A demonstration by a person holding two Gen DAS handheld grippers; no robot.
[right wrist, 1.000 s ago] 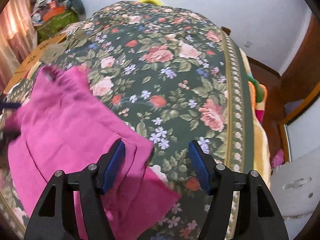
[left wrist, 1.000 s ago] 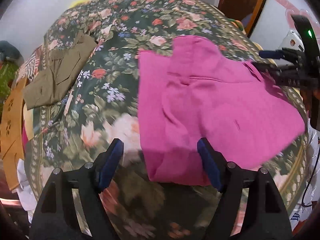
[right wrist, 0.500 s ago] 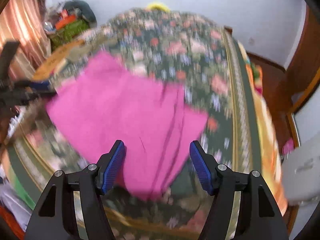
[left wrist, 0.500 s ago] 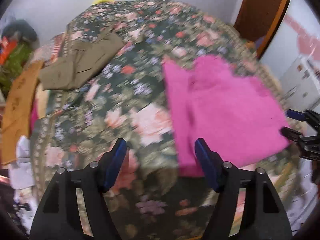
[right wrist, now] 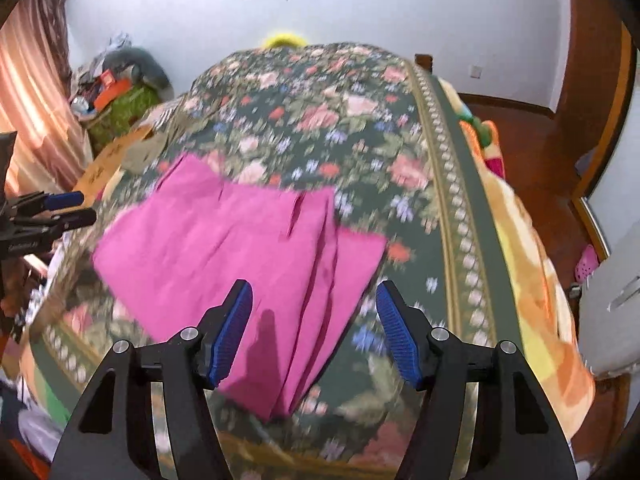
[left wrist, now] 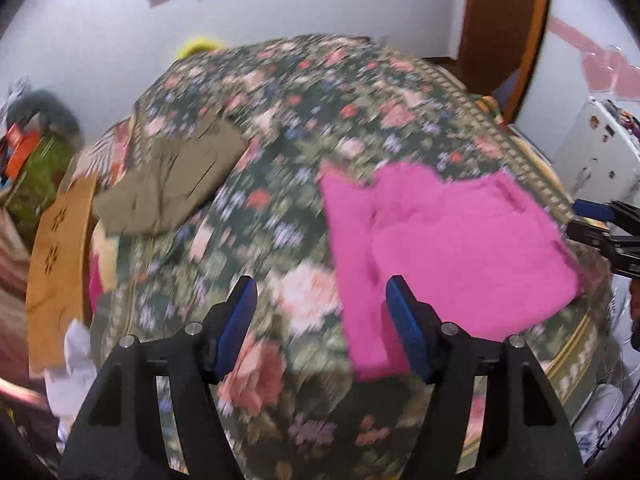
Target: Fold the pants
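Note:
Pink pants (left wrist: pixel 452 248) lie folded flat on the floral bedspread (left wrist: pixel 304 128), near its front edge; they also show in the right wrist view (right wrist: pixel 240 248). My left gripper (left wrist: pixel 322 326) is open and empty, held above the bed just left of the pants. My right gripper (right wrist: pixel 314 334) is open and empty, held above the pants' near end. Each gripper shows at the edge of the other's view: the right one (left wrist: pixel 592 220) and the left one (right wrist: pixel 64 208), both off the cloth.
Olive-brown folded pants (left wrist: pixel 172 180) lie at the bed's far left. A brown cardboard box (left wrist: pixel 56 264) and clutter stand left of the bed. A white appliance (left wrist: pixel 600 152) and a wooden door frame (left wrist: pixel 504 24) are at the right. Orange bedding (right wrist: pixel 532 264) hangs off the bed's right side.
Both grippers have pulled back and up from the pink pants, which now lie farther away. The views are blurred by motion. Both stay open.

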